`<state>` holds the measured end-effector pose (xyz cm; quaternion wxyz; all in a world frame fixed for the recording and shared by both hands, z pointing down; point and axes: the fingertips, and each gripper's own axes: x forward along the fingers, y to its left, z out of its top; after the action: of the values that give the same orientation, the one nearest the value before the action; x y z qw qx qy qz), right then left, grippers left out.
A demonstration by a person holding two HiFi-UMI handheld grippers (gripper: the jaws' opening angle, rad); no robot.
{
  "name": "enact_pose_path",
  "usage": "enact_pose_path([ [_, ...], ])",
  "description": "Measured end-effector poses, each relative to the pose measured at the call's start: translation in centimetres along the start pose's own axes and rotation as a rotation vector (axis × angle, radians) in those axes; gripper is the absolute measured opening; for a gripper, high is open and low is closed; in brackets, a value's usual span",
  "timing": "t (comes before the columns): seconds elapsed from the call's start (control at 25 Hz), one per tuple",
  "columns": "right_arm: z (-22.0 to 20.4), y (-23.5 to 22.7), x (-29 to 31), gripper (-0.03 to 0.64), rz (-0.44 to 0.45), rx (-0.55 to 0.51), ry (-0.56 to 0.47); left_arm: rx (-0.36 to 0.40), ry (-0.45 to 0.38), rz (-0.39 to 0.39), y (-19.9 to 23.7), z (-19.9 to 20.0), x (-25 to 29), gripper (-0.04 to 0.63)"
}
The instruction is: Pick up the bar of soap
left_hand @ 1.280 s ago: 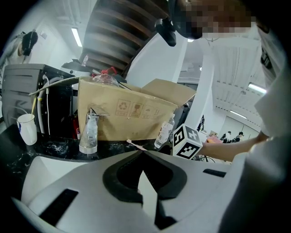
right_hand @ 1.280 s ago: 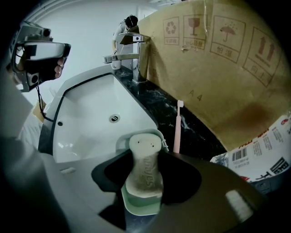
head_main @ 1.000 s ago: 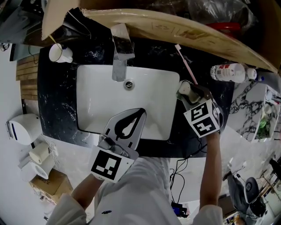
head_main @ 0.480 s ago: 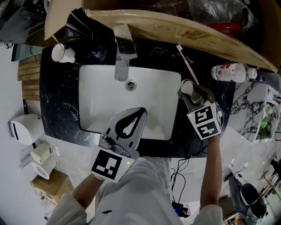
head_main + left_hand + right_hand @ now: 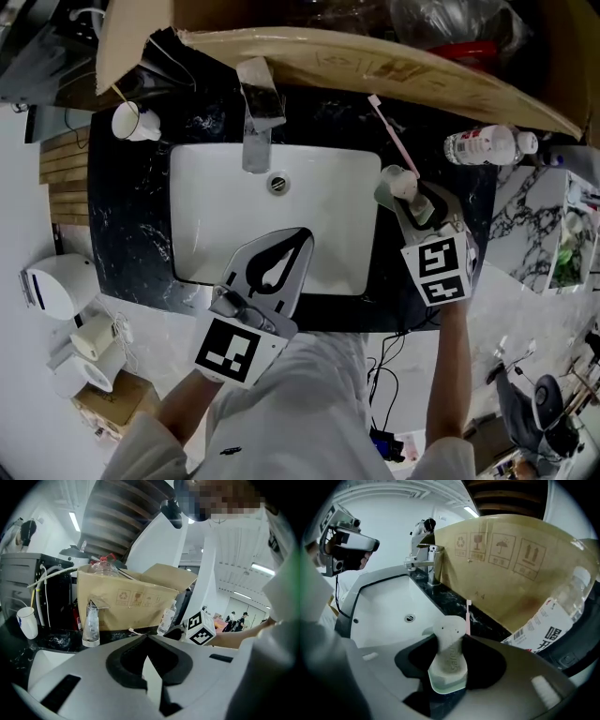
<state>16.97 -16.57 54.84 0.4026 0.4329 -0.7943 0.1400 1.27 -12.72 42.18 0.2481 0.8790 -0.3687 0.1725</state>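
Soap (image 5: 450, 654): in a green dish (image 5: 448, 687), just right of the white sink (image 5: 216, 211).
Right gripper (image 5: 450, 637): pinching the soap by its sides.
Left gripper (image 5: 147, 638): pressed together, empty, above the sink's near edge.
Toothbrush (image 5: 386, 127): pink, on the black table (image 5: 122, 220) beyond the dish.

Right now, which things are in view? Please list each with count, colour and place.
sink: one, white, in the counter
counter: one, black, around the sink
faucet: one, metal, behind the sink
box: one, brown, behind the faucet
cup: one, white, counter's left end
toothbrush: one, pink, right of sink
bottle: one, clear, counter's right end
soap: one, off-white, in right tongs
dish: one, green, under the soap
left tongs: shut, empty, over sink
right tongs: shut on soap
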Motion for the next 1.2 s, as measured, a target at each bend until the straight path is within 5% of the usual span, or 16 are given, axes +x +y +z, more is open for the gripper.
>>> enact_pose_path([
  [1.2,4.4,-0.6,-13.2,0.184,-0.245,0.195,-0.33,0.133,-0.064,-0.112,-4.2,2.5,-2.7,0.0],
])
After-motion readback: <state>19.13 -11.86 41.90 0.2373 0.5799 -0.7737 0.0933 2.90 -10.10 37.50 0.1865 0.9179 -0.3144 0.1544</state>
